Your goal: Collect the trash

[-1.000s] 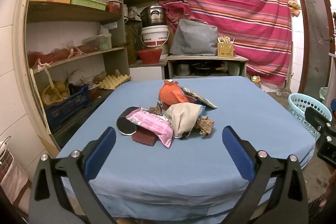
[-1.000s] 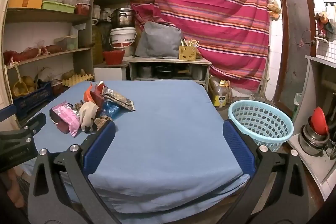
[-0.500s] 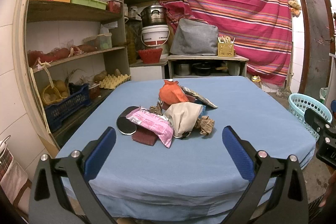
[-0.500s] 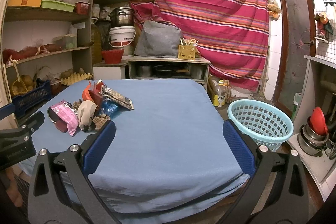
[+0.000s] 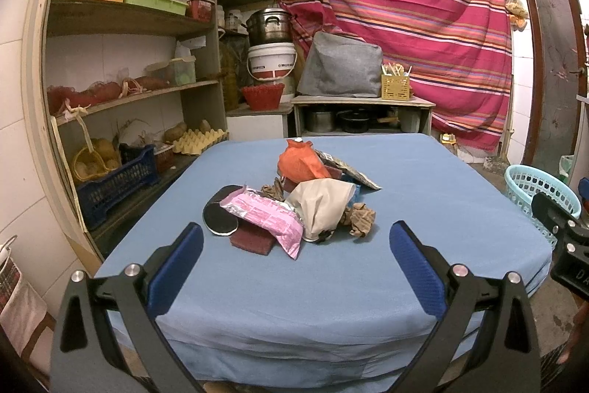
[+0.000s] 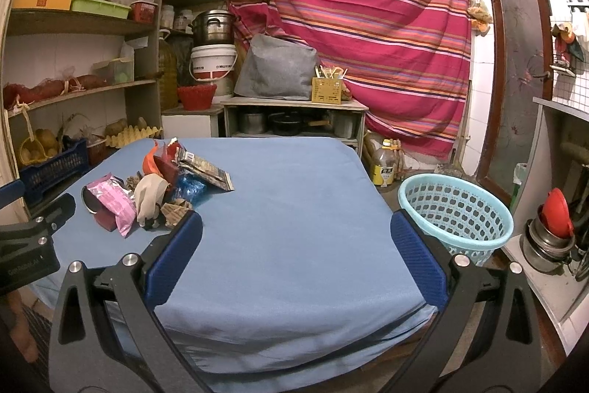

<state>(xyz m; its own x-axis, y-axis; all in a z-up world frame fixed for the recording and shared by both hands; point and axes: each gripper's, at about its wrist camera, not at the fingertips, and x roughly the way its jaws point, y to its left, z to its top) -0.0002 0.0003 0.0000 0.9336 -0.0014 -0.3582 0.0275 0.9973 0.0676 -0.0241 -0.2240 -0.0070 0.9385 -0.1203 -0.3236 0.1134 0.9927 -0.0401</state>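
Note:
A pile of trash sits on the blue-covered table (image 5: 423, 209): a pink wrapper (image 5: 267, 216), a beige bag (image 5: 322, 205), an orange bag (image 5: 300, 162), crumpled brown paper (image 5: 359, 218), a black disc (image 5: 217, 220). The pile also shows in the right wrist view, with the pink wrapper (image 6: 112, 201) at the left. A light blue basket (image 6: 454, 209) stands on the floor right of the table. My left gripper (image 5: 294, 258) is open and empty, just short of the pile. My right gripper (image 6: 296, 255) is open and empty over the table's near edge.
Wooden shelves (image 5: 121, 21) with boxes and produce run along the left. A low cabinet (image 5: 362, 109) with pots and a striped red cloth (image 5: 397, 10) are behind the table. Pots and a red lid (image 6: 556, 212) sit on a counter at the right.

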